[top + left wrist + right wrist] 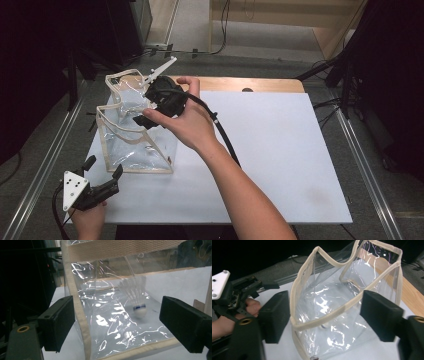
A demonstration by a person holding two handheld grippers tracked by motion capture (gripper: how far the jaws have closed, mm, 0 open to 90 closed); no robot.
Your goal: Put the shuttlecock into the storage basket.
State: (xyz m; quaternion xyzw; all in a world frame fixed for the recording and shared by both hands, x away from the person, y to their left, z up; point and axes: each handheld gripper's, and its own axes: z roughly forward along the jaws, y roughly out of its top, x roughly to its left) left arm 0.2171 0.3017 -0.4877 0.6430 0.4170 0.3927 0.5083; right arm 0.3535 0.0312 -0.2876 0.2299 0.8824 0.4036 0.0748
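Observation:
A clear plastic bag (135,137) with beige webbing trim stands upright and open-topped at the left of the white tabletop (280,150). My right gripper (147,107) hovers over the bag's mouth with its jaws open and nothing between them; its own view looks down into the bag (337,290) past the gripper (328,315). Inside the bag, a white shuttlecock (137,302) with a blue band shows blurred, cork end down, near the bottom. My left gripper (104,169) is open at the bag's near left corner, and the corner seam (77,315) lies between its jaws (120,322), untouched.
A wooden table edge (250,84) shows behind the white top. A white plastic piece (161,69) sticks up behind the bag. Metal rails (45,165) run along both sides, with dark stands and cables beyond. The right gripper's cable (222,135) trails over the forearm.

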